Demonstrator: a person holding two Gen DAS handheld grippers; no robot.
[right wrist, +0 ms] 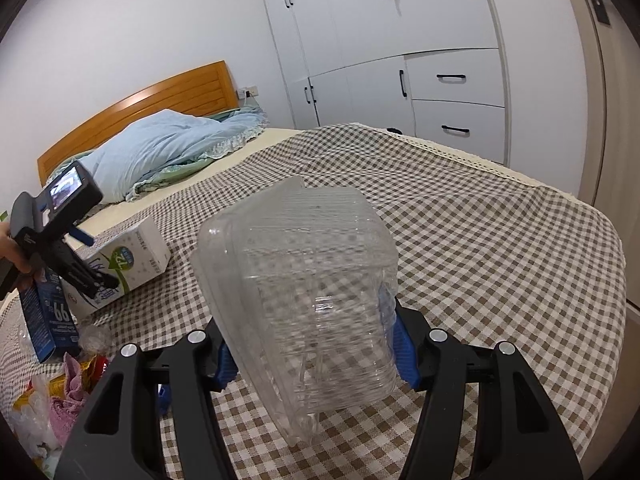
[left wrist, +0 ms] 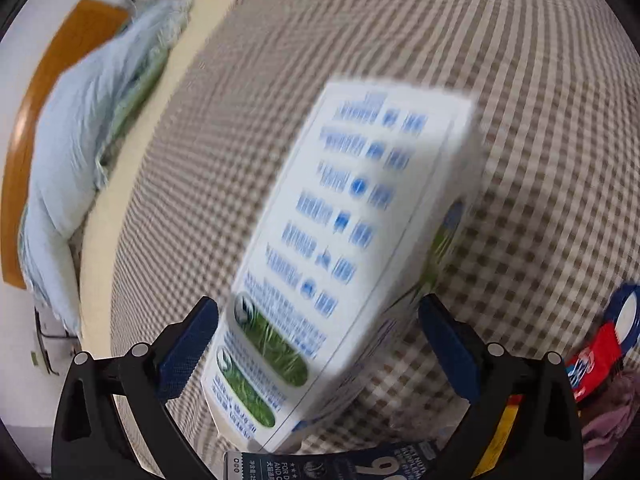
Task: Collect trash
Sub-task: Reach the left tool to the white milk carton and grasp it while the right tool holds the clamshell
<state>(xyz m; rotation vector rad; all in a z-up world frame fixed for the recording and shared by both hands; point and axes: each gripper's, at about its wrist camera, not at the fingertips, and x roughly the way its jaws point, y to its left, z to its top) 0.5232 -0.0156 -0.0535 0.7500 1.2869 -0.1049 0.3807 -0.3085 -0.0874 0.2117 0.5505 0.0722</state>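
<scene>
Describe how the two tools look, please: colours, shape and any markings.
Both tools have black plastic frames with triangular cut-outs, silver round pivot pins and blue ribbed pads. The left tool bears a yellow strip on one side; seen from the right wrist, its black body carries a small lit screen on the back. The right tool shows no sticker. No cables or sleeves are visible.

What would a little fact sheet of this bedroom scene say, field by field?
Setting: bed with brown checked cloth
Right gripper: shut on clear ribbed plastic clamshell box
Left gripper: open, straddling white milk carton lying on the cloth
Beside carton: dark blue box
Also: light blue pillow
</scene>
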